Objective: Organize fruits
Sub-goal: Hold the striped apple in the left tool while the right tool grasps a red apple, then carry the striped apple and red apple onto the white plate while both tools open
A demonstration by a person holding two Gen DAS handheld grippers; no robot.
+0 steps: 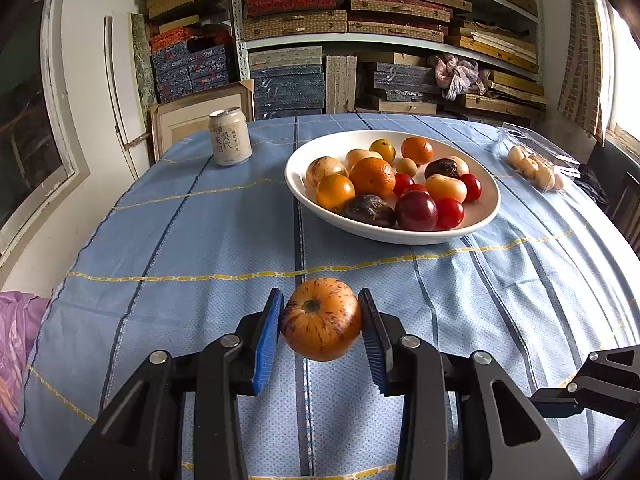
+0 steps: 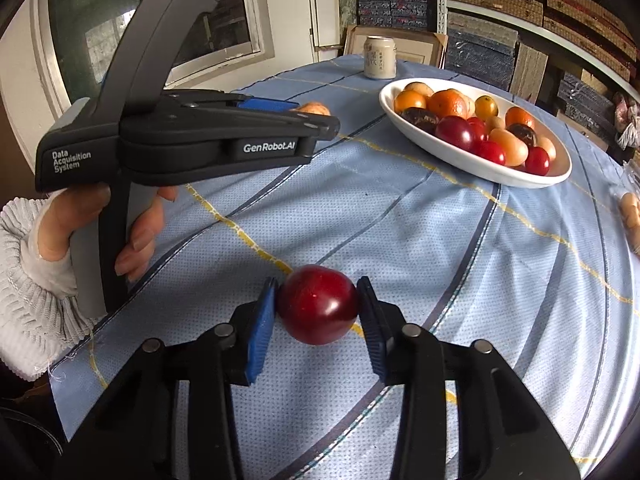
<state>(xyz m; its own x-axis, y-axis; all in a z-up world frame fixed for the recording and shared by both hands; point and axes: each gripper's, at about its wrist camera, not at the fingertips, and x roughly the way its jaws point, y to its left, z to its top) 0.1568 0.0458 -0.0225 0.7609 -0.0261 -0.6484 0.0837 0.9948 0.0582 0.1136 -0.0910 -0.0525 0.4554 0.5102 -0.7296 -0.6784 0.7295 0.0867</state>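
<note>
My left gripper (image 1: 320,316) is shut on an orange-red streaked apple (image 1: 320,322) and holds it above the blue cloth, short of the white bowl (image 1: 490,196). The bowl holds several oranges, red plums, cherry tomatoes and dark fruits. My right gripper (image 2: 317,304) is shut on a dark red plum (image 2: 317,304), low over the cloth. In the right wrist view the left gripper (image 2: 316,118) shows from the side with the apple (image 2: 316,108) between its pads, and the bowl (image 2: 472,168) lies at the far right.
A white drink can (image 1: 230,136) stands at the table's far left, also seen in the right wrist view (image 2: 379,57). A clear plastic pack of pale round fruits (image 1: 536,164) lies at the far right. Shelves of boxes stand behind the table.
</note>
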